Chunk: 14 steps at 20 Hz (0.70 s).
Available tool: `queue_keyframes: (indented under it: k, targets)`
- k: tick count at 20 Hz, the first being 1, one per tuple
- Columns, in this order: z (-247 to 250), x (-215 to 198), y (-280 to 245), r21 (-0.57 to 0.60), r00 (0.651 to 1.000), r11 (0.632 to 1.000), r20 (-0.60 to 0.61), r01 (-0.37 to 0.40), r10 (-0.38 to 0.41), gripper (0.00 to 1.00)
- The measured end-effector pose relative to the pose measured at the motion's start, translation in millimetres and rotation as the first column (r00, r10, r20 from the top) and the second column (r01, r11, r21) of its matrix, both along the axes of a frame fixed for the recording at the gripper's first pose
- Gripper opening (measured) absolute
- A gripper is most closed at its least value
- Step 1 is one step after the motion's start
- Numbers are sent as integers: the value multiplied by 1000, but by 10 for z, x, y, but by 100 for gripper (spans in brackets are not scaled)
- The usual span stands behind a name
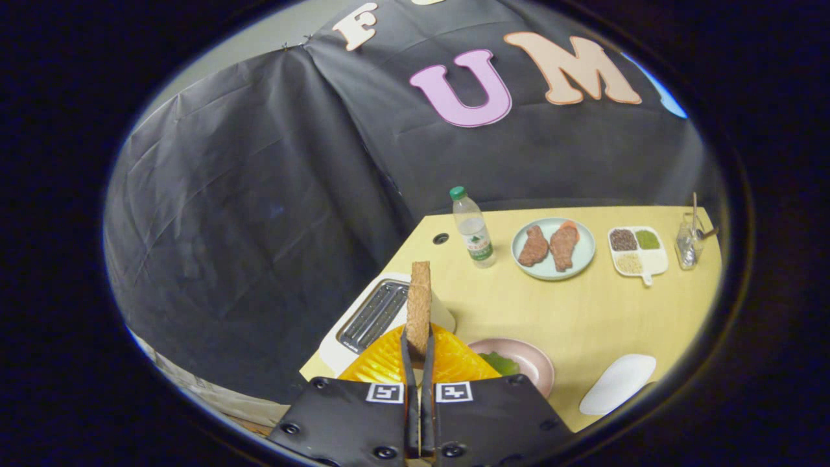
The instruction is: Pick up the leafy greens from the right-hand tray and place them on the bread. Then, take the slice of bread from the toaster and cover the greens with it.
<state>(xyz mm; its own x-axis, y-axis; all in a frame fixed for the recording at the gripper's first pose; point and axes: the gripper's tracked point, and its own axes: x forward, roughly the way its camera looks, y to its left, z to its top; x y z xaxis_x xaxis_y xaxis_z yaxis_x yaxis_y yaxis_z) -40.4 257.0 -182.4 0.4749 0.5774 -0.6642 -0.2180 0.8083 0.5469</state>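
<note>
Your jaws pinch the bread slice [419, 305] on its edge, low in the middle, so it stands up straight. It sits above the toaster [373, 318]. The greens [499, 363] wait on the pink plate [535, 366], lower right, ready to be covered.

Pale yellow wooden table [583, 318] set against creased black cloth wall [259, 214], grey wall [272, 35] glimpsed behind, evenly lit.

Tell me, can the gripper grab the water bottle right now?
Probably not: the gripper is shut on the bread slice, so its fingers are occupied. The water bottle stands unobstructed well beyond them, past the toaster.
</note>
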Motion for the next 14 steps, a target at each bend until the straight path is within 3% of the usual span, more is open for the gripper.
queue_keyframes:
  k: [14]
  targets:
    - [-1126, -724, -201, 42, 971, 992, -216, 119, -107, 4]
